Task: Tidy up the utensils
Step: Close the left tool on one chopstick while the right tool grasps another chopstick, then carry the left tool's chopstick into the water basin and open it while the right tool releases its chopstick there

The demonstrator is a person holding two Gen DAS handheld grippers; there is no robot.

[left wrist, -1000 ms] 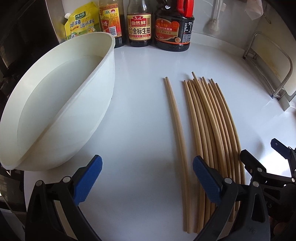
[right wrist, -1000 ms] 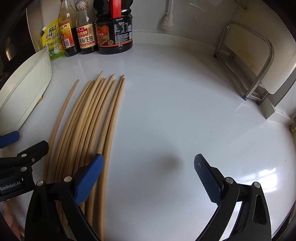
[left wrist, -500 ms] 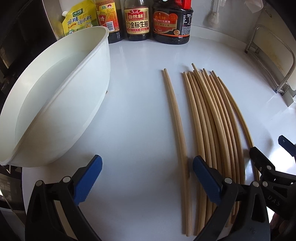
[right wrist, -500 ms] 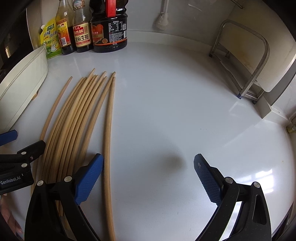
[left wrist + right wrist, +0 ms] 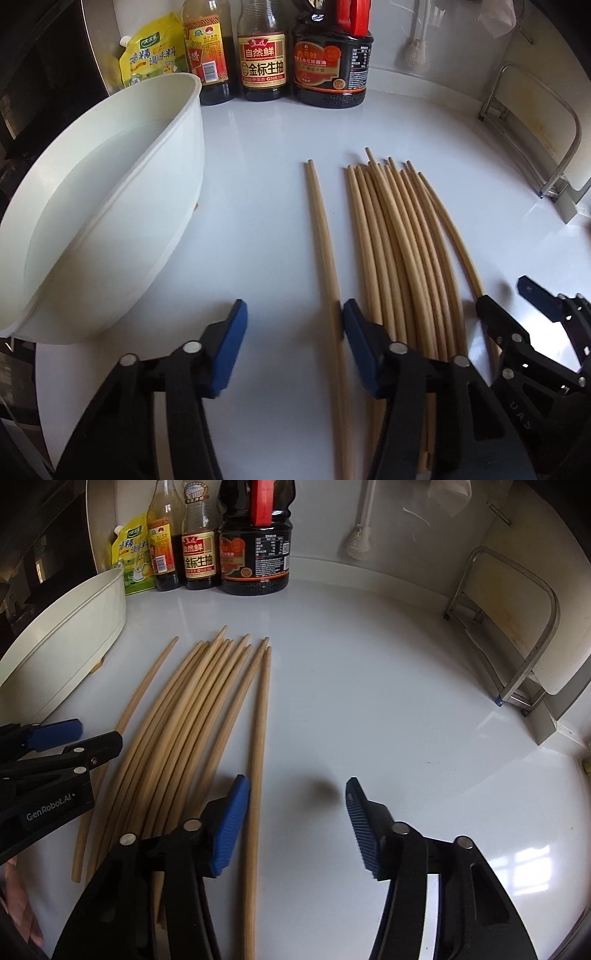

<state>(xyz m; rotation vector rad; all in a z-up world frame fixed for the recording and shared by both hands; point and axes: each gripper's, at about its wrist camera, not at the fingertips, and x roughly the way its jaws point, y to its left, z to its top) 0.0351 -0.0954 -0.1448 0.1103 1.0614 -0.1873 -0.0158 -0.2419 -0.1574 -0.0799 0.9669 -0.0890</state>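
While every chopstick lies flat on the counter (image 5: 369, 686), the task looks barely begun. The bundle (image 5: 402, 251) sits mid-counter, its sticks roughly parallel with tips fanned toward the sauce bottles (image 5: 262, 66) at the back. One stray (image 5: 325, 251) lies apart on the bundle's left, between it and the white tub (image 5: 110, 206). In the right wrist view another stick (image 5: 258, 746) has splayed off the bundle's right edge, its tip touching the neighbour's but its near end well clear.

The left tongs (image 5: 293, 341) are spread wide, holding nothing; the right pad sits just beside the stray, and whether it touches is hard to tell. The right tongs (image 5: 297, 823) are likewise spread and empty, the left pad just beside the splayed stick, with most of the gap over bare counter.

By my reading, nothing has been gathered or put away. What remains is nearly everything: bring the two loose sticks back to the bundle, square the ends, then move the lot to wherever it belongs. The tub looks a likely place, though the pictures do not confirm that. No sticks show inside it from here. A metal rack (image 5: 517, 635) stands at the far right, unused.
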